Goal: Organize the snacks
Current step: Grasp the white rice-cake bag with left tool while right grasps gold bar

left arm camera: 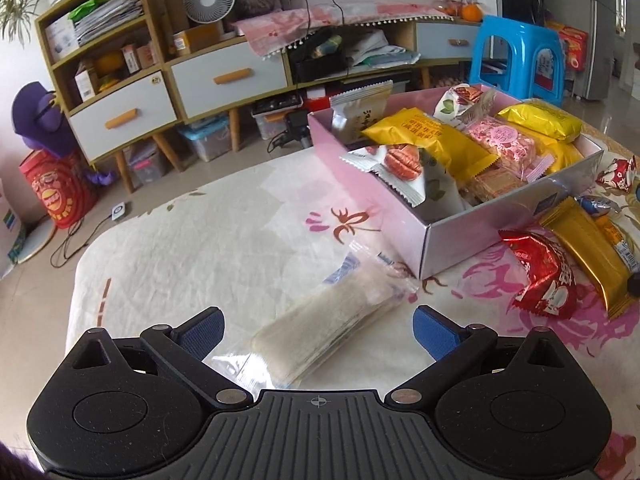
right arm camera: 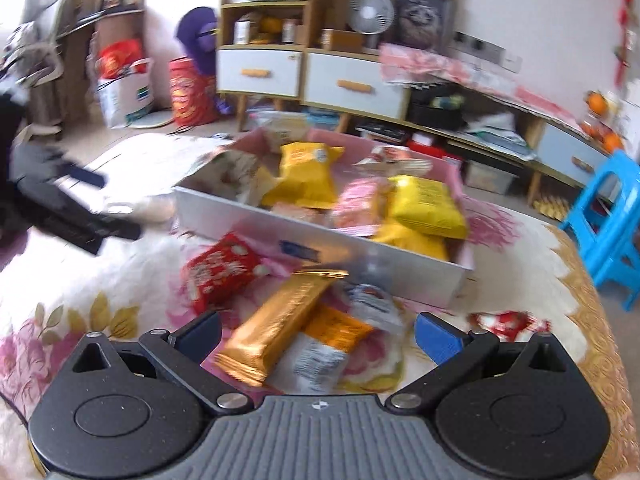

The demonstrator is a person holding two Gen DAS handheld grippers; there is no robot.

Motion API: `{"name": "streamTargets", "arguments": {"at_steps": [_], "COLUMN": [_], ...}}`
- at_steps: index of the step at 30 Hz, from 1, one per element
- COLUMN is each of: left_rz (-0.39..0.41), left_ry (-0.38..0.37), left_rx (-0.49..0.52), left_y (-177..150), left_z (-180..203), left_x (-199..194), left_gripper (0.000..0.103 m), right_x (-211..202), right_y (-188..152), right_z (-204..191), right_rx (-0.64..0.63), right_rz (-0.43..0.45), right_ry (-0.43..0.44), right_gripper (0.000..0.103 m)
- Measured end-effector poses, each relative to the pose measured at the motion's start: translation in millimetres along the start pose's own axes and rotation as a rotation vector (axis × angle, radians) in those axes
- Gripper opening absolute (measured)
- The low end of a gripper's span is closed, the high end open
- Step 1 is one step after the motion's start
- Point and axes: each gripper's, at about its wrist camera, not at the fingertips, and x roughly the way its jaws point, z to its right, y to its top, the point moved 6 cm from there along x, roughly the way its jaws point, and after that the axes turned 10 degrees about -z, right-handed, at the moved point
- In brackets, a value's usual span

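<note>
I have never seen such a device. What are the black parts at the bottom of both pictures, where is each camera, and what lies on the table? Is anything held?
The black parts are two hand-held claws, one in each of a person's hands. Each carries a camera looking forward along its two blue-padded fingers, so each picture shows its own claw from behind.

The left claw stands open around a pale snack bar in a clear wrapper, not pressing it. The right claw stands open around a long gold-wrapped bar and an orange-and-white packet.

On the flowered tablecloth stands a pink cardboard box filled with snacks; a red crinkled packet lies beside it. Nothing is held.
</note>
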Motion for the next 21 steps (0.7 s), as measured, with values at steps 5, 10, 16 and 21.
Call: {"name": "streamTargets", "arguments": {"at_steps": [5, 10, 16, 21], "left_rz": [-0.033, -0.052, -0.059, -0.093], "left_ry": [-0.009, -0.055, -0.024, 0.011], "left_rx": [0.036, 0.011, 0.033, 0.031], "left_y": [0.0, 0.0, 1.9, -2.3], "left_z": [5.9, 2.9, 10.0, 16.9], "left_x": [11.5, 9.5, 1.5, -4.2], "left_gripper": [0.099, 0.087, 0.043, 0.024], "right_x": [8.0, 15.3, 22.4, 20.3], "right_y": [6.3, 5.1, -0.8, -0.5], "right_z": [-23.6, -38.8, -34.9, -30.6], "right_rx": [-0.101, -0.169, -0.182, -0.173], "right_rz": [0.021, -0.004, -0.046, -0.04], "right_ry": [-0.003, 0.019, 0.015, 0.024], "right_gripper": [0.095, 0.085, 0.056, 0.036]}}
